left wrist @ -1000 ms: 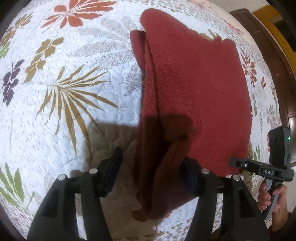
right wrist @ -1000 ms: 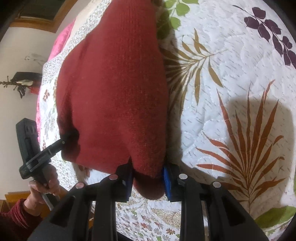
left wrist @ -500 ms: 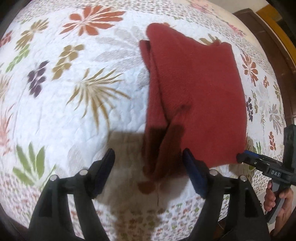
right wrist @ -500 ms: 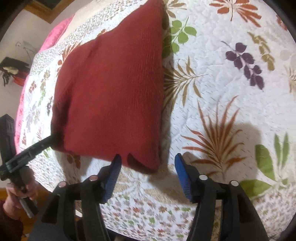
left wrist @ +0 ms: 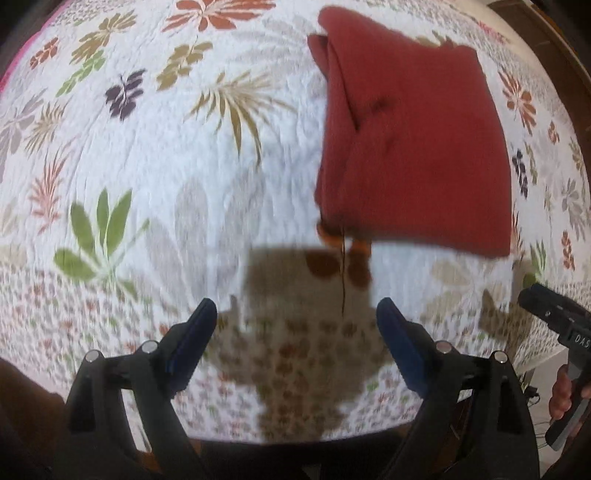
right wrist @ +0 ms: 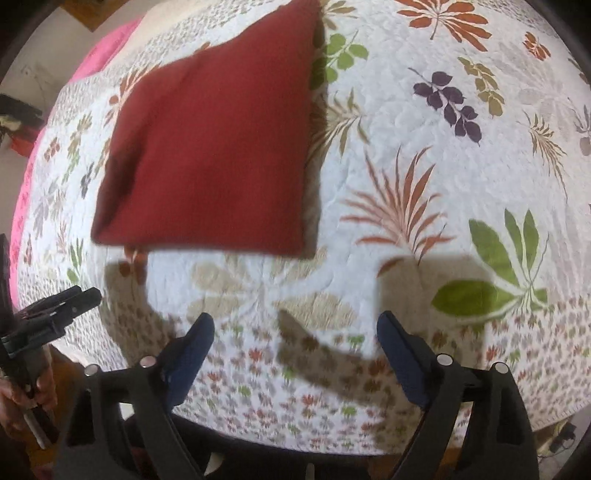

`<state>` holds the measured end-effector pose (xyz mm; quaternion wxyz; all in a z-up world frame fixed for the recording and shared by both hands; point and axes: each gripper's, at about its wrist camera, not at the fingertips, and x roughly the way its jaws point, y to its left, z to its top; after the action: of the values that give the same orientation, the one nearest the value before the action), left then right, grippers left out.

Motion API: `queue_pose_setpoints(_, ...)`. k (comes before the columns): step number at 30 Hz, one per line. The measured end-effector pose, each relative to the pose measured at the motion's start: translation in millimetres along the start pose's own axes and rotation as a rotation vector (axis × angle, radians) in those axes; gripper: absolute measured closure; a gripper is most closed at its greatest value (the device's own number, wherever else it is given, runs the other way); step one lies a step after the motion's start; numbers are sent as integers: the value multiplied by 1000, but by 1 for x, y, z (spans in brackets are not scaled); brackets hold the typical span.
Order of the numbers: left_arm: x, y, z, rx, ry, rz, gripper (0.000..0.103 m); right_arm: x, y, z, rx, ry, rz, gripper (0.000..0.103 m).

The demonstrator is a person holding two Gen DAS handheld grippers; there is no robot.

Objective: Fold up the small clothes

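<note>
A dark red knitted garment [left wrist: 417, 147] lies folded into a flat rectangle on the white leaf-print quilt [left wrist: 184, 166]. In the right wrist view the same folded garment [right wrist: 221, 147] sits up and to the left. My left gripper [left wrist: 295, 325] hangs open over the quilt's near border, well short of the garment, with nothing between its blue-padded fingers. My right gripper [right wrist: 295, 332] is likewise open and empty, back from the garment's near edge. Each view catches the other gripper at its side: the right gripper [left wrist: 554, 314] and the left gripper [right wrist: 55, 306], both held by a hand.
The quilt's floral border [right wrist: 332, 387] drops off at the bed's near edge. A pink cover [right wrist: 107, 48] shows at the bed's far left. Dark wooden furniture [left wrist: 546, 29] stands beyond the bed. The gripper shadows fall on the quilt.
Both grippers let go of the red garment's near corners, opened and pulled back toward the bed's edge. The garment now lies flat and folded on the quilt.
</note>
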<state>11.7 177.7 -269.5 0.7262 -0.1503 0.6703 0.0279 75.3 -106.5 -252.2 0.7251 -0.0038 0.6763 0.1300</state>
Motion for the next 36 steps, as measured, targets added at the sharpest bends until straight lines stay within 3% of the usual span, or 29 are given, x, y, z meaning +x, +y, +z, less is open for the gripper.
queue_pose_setpoints(3, -4, -5, -10, 9, 3, 9, 15, 0, 10, -8, -10, 12, -39, 10)
queue_pose_setpoints(9, -20, -11, -8, 11, -27, 26, 15, -10, 19, -5, 12, 7, -36, 9)
queue_pose_setpoints(31, -123, -48, 2, 95, -250, 81, 14, -104, 50, -3, -22, -177, -63, 4)
queue_pose_setpoints(36, -138, -53, -1, 97, -266, 104, 14, -120, 58, -7, -26, -198, -57, 4)
